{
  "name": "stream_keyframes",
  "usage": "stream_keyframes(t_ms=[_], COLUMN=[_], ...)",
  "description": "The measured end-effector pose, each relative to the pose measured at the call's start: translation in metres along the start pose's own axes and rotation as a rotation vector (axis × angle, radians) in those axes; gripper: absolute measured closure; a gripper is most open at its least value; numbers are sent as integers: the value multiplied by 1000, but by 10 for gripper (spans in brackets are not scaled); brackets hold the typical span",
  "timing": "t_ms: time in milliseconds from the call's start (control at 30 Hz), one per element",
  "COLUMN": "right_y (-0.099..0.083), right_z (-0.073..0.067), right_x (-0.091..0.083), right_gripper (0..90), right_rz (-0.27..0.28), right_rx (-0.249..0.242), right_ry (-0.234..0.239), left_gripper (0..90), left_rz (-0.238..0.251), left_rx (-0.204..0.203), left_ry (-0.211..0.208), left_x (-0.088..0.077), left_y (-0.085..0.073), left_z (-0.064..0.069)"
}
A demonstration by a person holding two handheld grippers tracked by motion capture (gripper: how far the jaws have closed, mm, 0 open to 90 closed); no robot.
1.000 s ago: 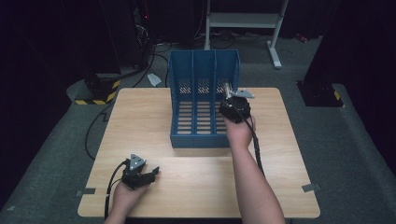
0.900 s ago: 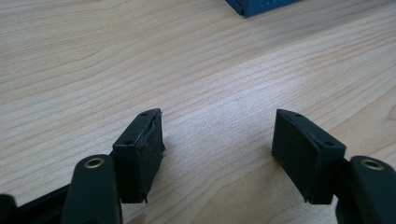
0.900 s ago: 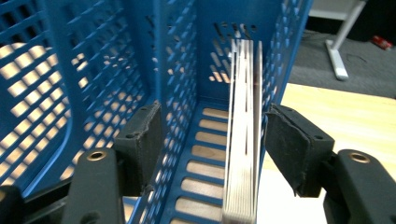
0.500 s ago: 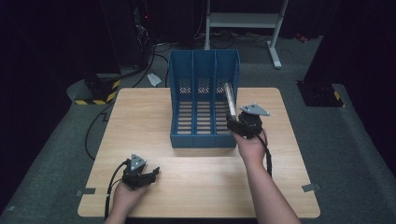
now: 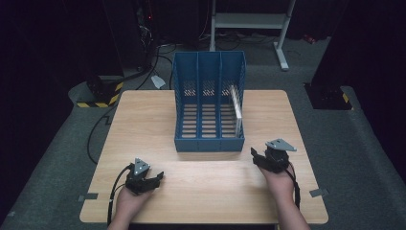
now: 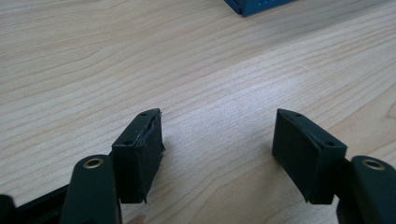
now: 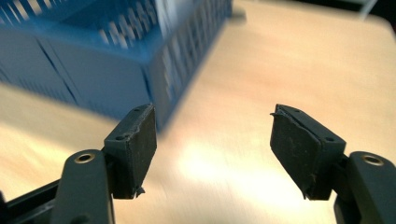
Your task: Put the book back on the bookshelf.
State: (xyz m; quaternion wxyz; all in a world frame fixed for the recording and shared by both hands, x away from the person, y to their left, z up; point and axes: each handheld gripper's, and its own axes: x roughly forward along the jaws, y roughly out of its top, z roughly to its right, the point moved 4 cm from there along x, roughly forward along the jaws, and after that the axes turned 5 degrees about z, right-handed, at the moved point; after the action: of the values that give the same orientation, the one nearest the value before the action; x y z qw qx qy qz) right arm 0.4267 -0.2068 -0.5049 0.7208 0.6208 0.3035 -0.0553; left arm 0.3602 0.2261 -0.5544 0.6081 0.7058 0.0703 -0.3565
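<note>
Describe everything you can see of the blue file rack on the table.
The blue file rack looks like plastic, with three side-by-side compartments split by solid dividers, a slotted floor and a perforated taller back wall. It stands at the far middle of the wooden table, low front edge facing the person. A thin, pale flat item stands on edge in its right compartment. Neither gripper touches it.

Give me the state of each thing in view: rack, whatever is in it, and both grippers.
Blue three-slot file rack: upright on the table, untouched.
Thin silvery flat item: standing on edge in the rack's right slot, free of both grippers.
Left gripper: jaws open, empty, low over the wooden table.
Right gripper: jaws open, just been opening, nothing between them.
</note>
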Motion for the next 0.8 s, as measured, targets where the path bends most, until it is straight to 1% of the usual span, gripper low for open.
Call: stream_keyframes(t_ms=[67, 167, 233, 267, 300, 333, 433, 533, 800], right_y=[-16, -35, -46, -52, -54, -54, -53, -52, -52], right_z=[6, 13, 15, 15, 15, 16, 15, 16, 15], right_x=[-3, -6, -4, -2, 0, 1, 3, 4, 4], right_gripper=[298, 276, 276, 261, 267, 254, 250, 250, 251], right_rz=[-44, -103, -127, -154, -135, -145, -146, -148, -148], right_rx=[-16, -31, -22, -16, 15, 55, 49, 56, 56], right_ry=[-14, -49, -56, -60, -41, -25, -21, -25, -27], left_gripper=[332, 331, 330, 329, 328, 327, 326, 325, 322], left_rz=[0, 4, 4, 5, 3, 3, 3, 2, 2], left_rx=[1, -3, -3, -2, -2, -2, -2, 0, 2], left_ry=[0, -1, -2, -1, -2, -2, -2, -1, -4], left_x=[0, 0, 1, 1, 1, 1, 1, 1, 1], left_y=[0, 0, 0, 1, 1, 1, 1, 1, 1], left_z=[0, 0, 0, 0, 1, 1, 1, 1, 1])
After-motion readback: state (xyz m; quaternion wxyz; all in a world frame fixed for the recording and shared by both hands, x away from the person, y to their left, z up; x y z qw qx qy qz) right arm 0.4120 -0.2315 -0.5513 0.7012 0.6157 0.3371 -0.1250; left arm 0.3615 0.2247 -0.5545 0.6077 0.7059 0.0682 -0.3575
